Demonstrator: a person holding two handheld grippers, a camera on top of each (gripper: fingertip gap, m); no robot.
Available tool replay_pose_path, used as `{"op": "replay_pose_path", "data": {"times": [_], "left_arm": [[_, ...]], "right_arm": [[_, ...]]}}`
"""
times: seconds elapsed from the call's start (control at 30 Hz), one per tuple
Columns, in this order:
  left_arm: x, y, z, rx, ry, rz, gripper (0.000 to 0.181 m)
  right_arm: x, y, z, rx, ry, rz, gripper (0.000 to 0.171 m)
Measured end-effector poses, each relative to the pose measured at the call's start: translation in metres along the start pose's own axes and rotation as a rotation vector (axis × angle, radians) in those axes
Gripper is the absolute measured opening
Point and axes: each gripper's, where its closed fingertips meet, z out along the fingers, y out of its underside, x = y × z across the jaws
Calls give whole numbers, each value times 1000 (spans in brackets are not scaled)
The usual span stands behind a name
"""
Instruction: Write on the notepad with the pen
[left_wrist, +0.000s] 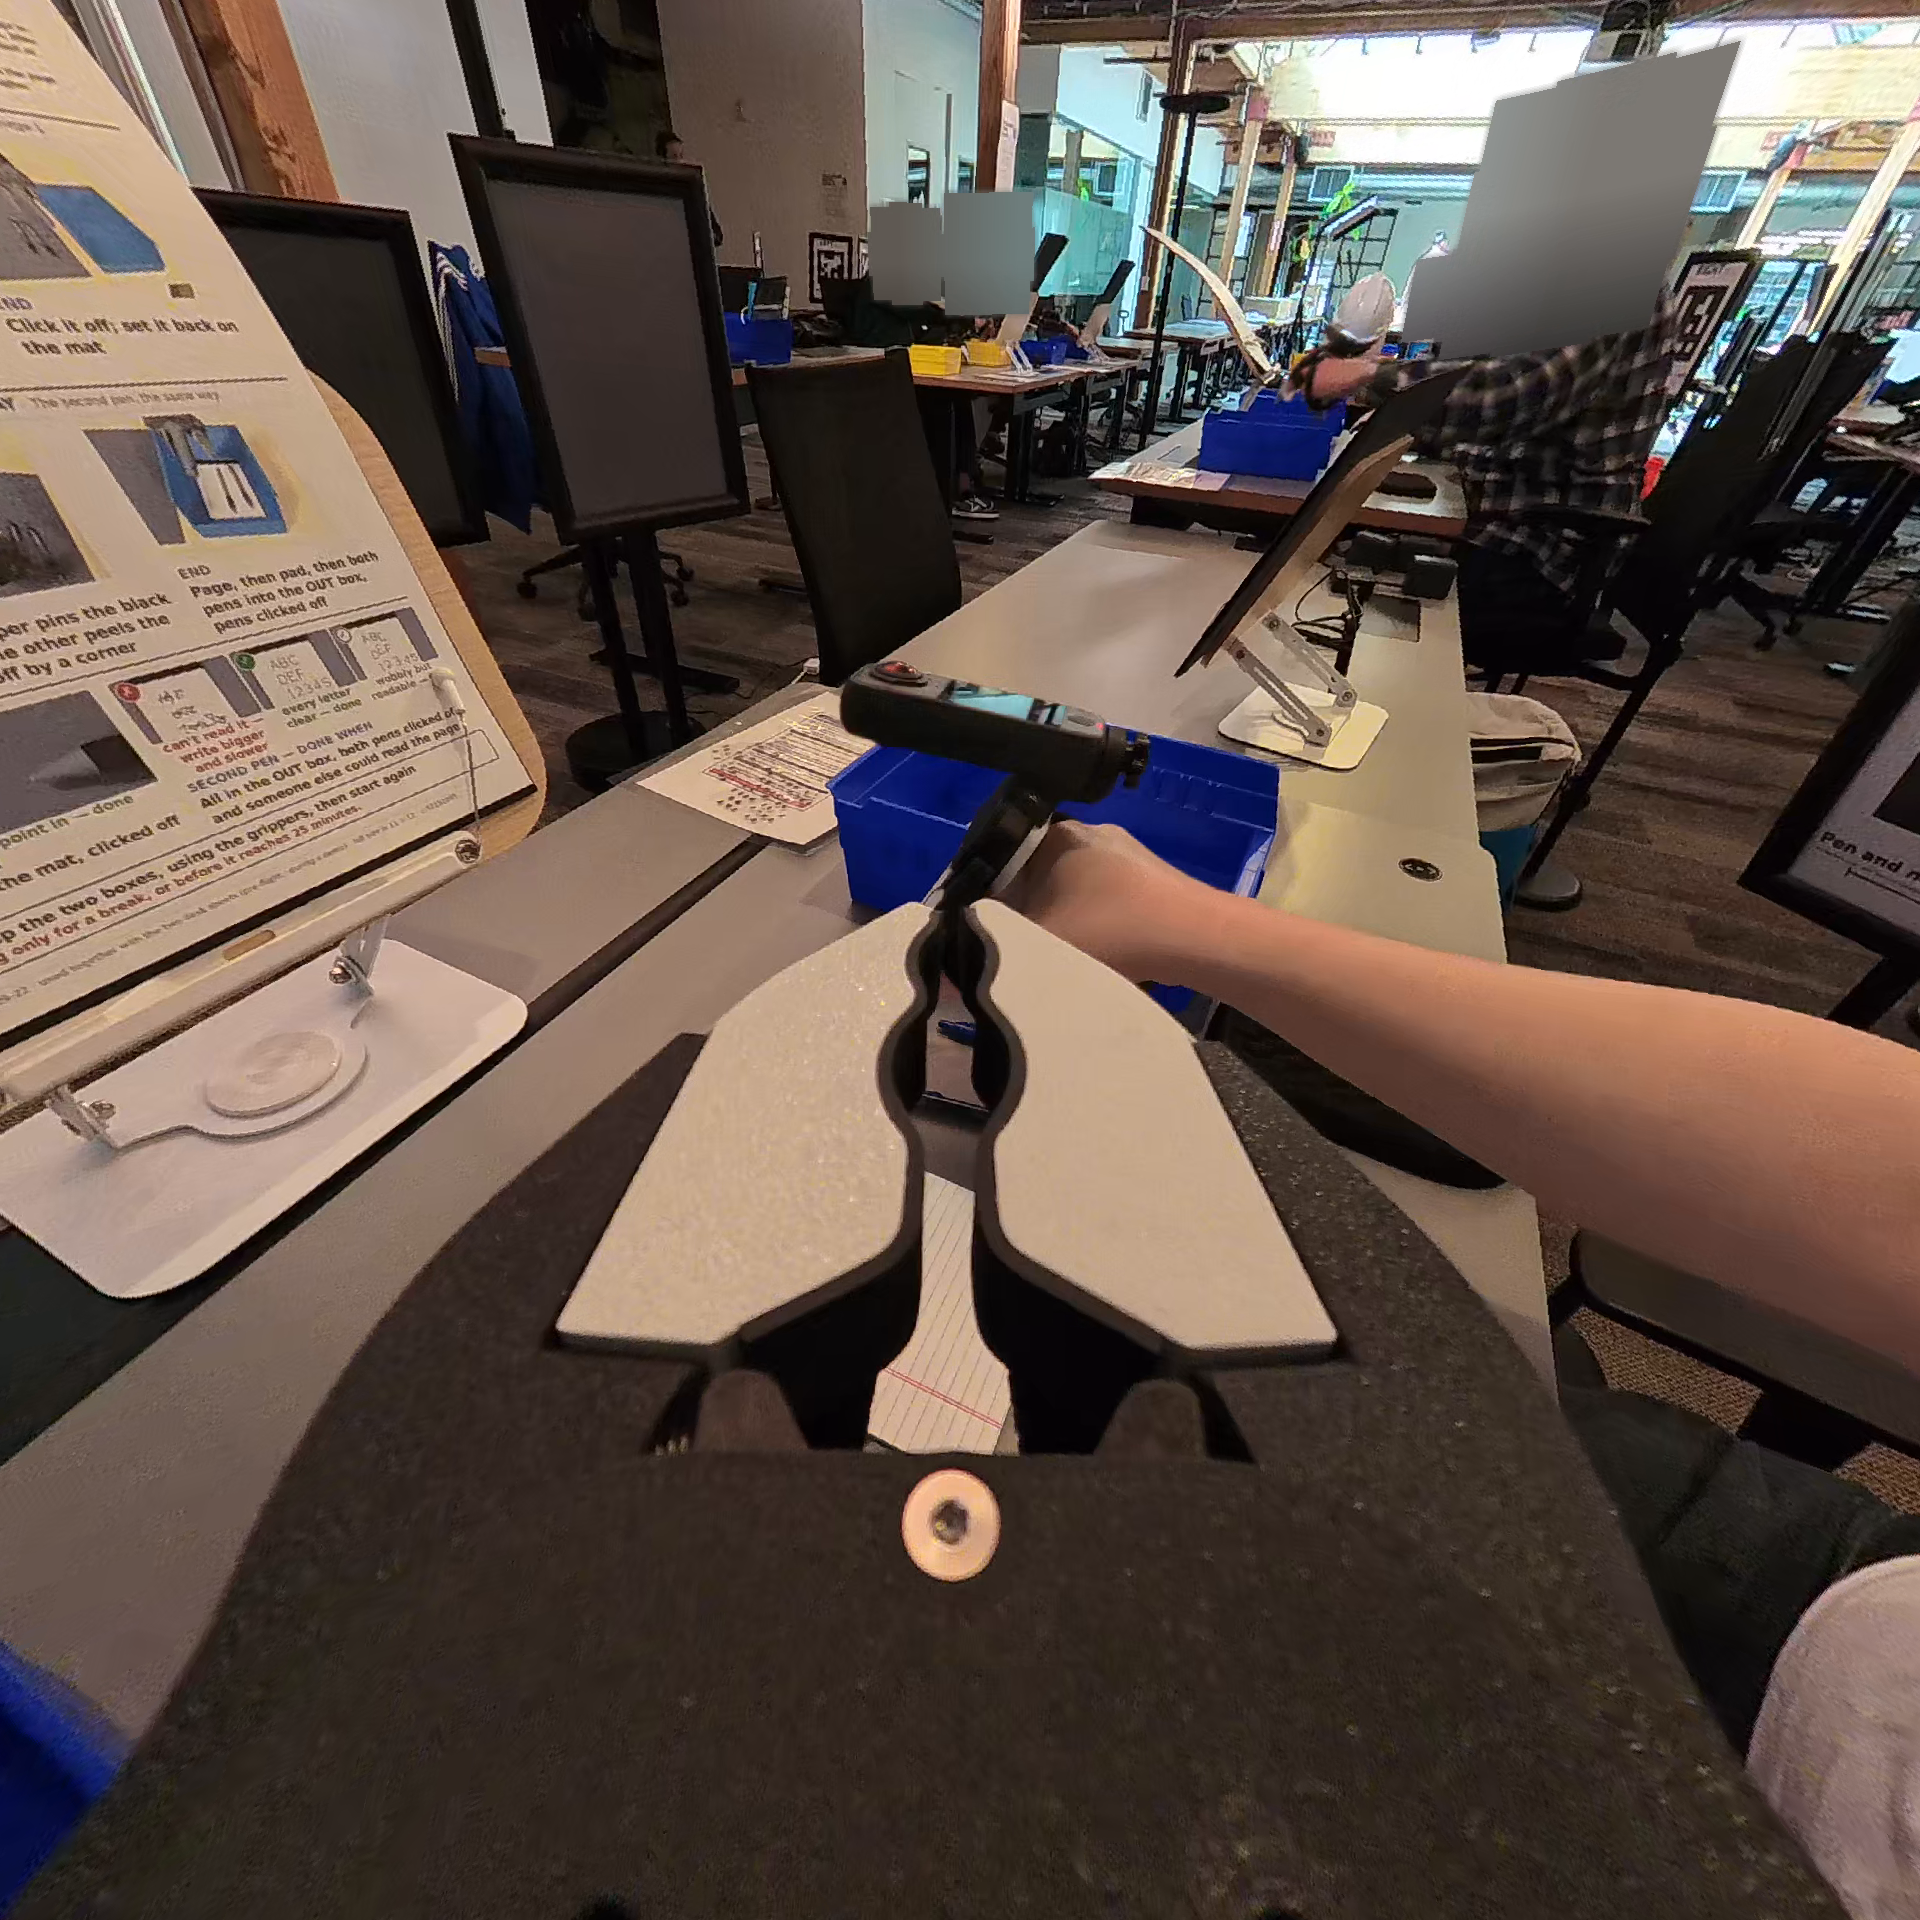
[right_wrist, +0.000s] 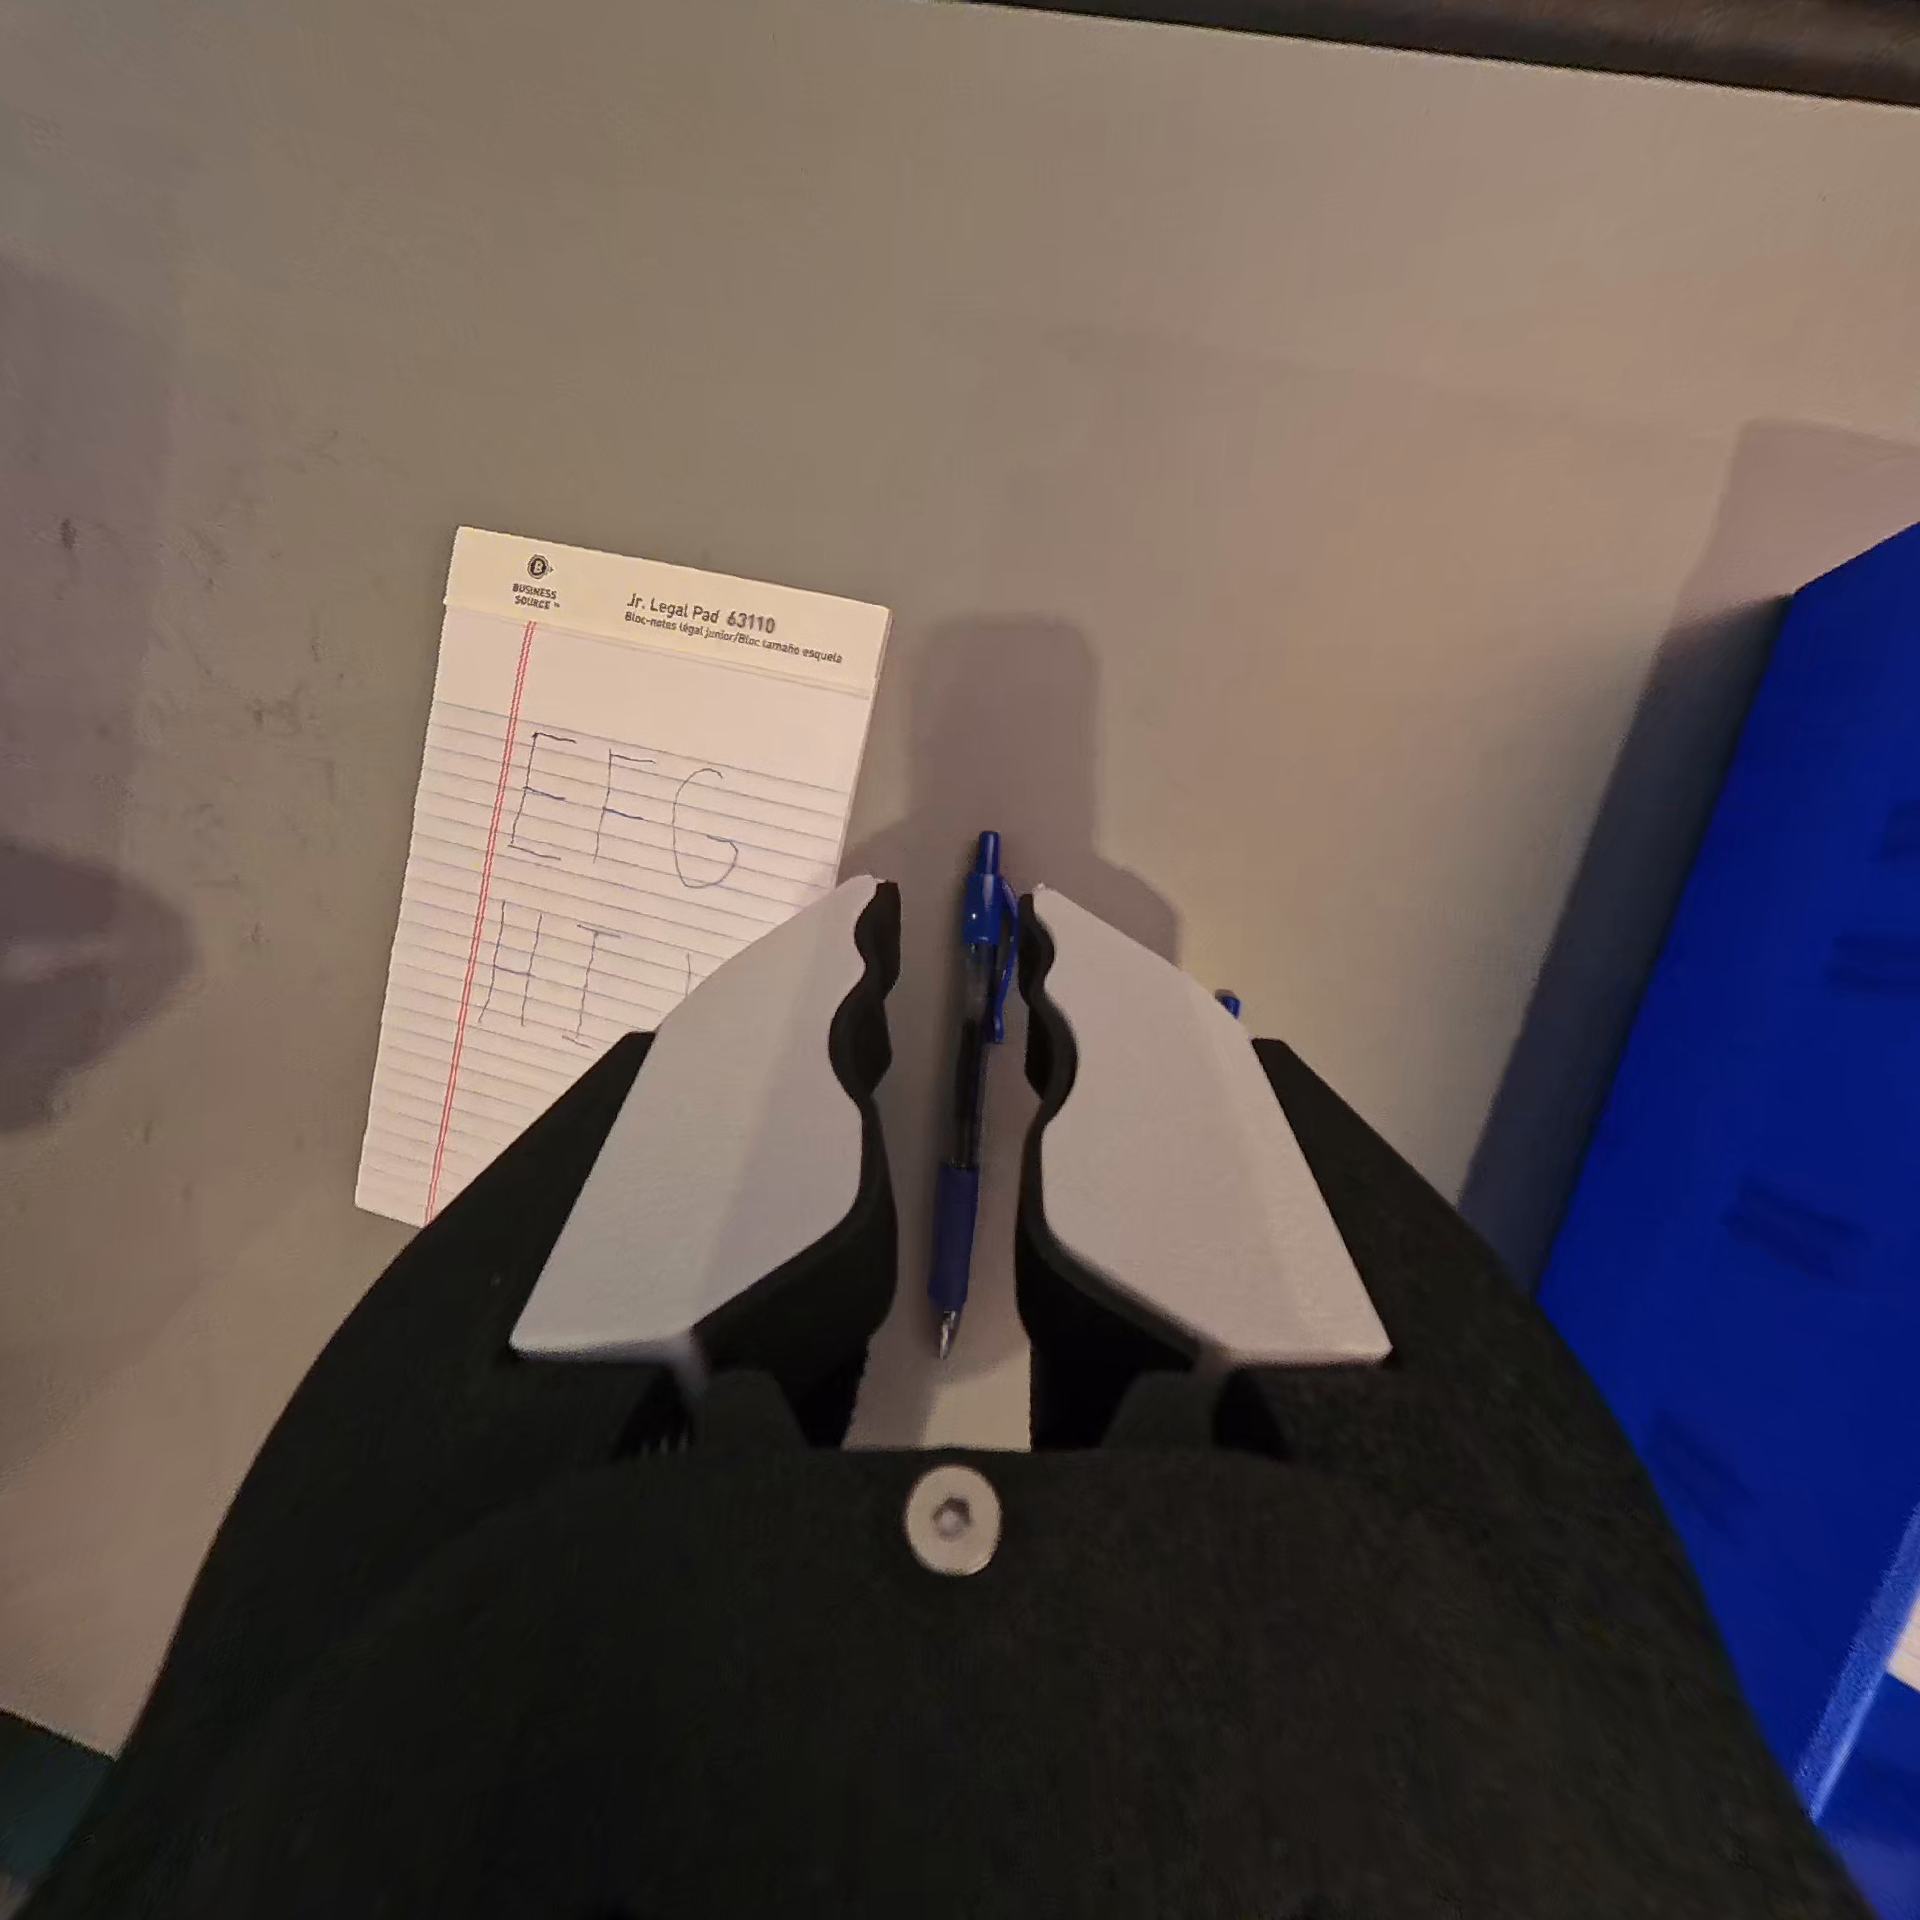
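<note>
- At nine o'clock in the left wrist view we see a tilted instruction board (left_wrist: 208, 582) on its white stand, well apart from the work.
- Our left gripper (left_wrist: 948, 997) hangs over the lined page, its jaws nearly together with only a thin gap and nothing between them.
- In the right wrist view the notepad (right_wrist: 623, 862) lies flat on the grey table (right_wrist: 1143, 364) at ten o'clock from the fingertips, already carrying blue letters.
- The pen (right_wrist: 968, 1091) lies just beside the pad's right edge, tip toward us, cap end toward twelve o'clock.
- Our right gripper (right_wrist: 958, 894) straddles it, jaws apart, touching nothing that we can see.
- We judge the pen light, stiff, slick along its clear barrel; the blue rubber grip near the tip is the place to pinch.
- A blue bin (right_wrist: 1766, 1039) sits at three o'clock.
</note>
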Motion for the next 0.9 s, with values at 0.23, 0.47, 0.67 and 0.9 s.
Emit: {"op": "replay_pose_path", "data": {"times": [0.23,0.47,0.67,0.9], "left_arm": [[-2,0,-1,2,-2,-5,2],[-2,0,0,-2,-4,-4,3],[-1,2,1,-9,-4,-2,3],[-1,4,3,-17,-2,-3,3]], "right_arm": [[14,6,-5,10,10,7,21],[27,15,-7,14,15,28,21],[38,24,-6,5,24,44,21],[50,33,-5,-3,35,59,21]]}}
